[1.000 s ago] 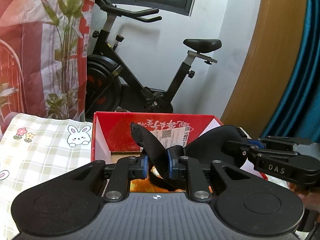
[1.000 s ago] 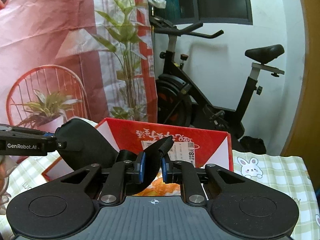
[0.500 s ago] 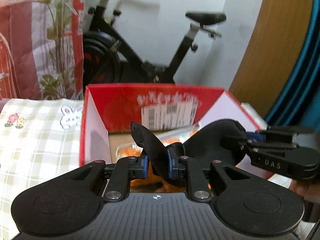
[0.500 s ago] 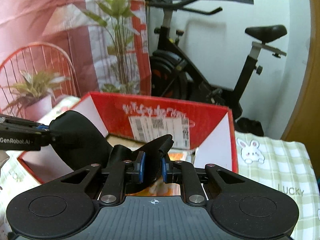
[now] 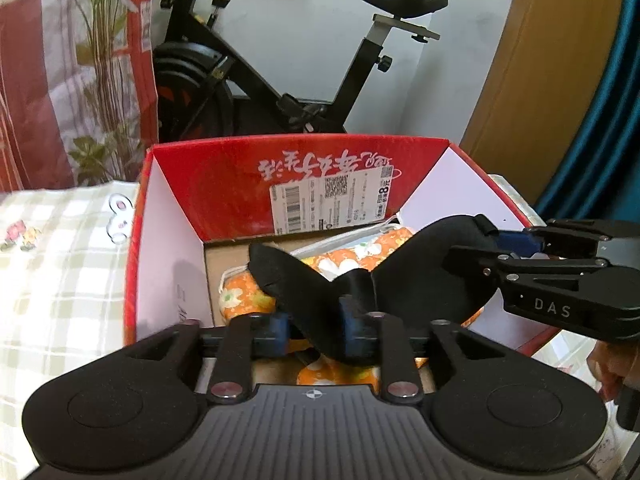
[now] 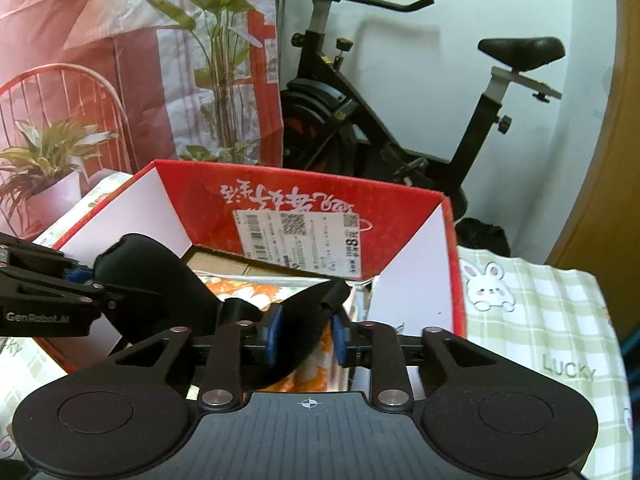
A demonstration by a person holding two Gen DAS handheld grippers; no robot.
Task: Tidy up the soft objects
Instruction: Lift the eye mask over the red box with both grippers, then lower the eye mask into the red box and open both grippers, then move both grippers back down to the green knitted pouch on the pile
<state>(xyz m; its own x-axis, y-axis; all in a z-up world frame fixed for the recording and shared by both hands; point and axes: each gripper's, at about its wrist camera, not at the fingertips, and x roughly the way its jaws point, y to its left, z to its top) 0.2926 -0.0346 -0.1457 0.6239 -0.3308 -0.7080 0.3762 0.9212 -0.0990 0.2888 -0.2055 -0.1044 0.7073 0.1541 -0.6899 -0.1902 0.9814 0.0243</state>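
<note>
A black eye mask (image 5: 420, 280) hangs over the open red box (image 5: 224, 184), spread between the two grippers. The left gripper (image 5: 314, 326) has one end of the mask between its blue pads, and its jaws are opening — the pad on the left of that view already stands clear of the fabric. The right gripper (image 6: 305, 330) has the other end (image 6: 308, 320) between its pads; its jaws are opening too, with a gap showing on the right side. Below the mask, inside the box, lies an orange floral cloth (image 5: 240, 296) on the cardboard floor. A white label (image 5: 332, 200) is stuck on the box's far inner wall. The box sits on a checked cloth (image 6: 540, 320) with a rabbit print, which shows on both sides of it. Behind the box stands an exercise bike (image 6: 360, 112) — and a plant-print curtain (image 6: 120, 60).
</note>
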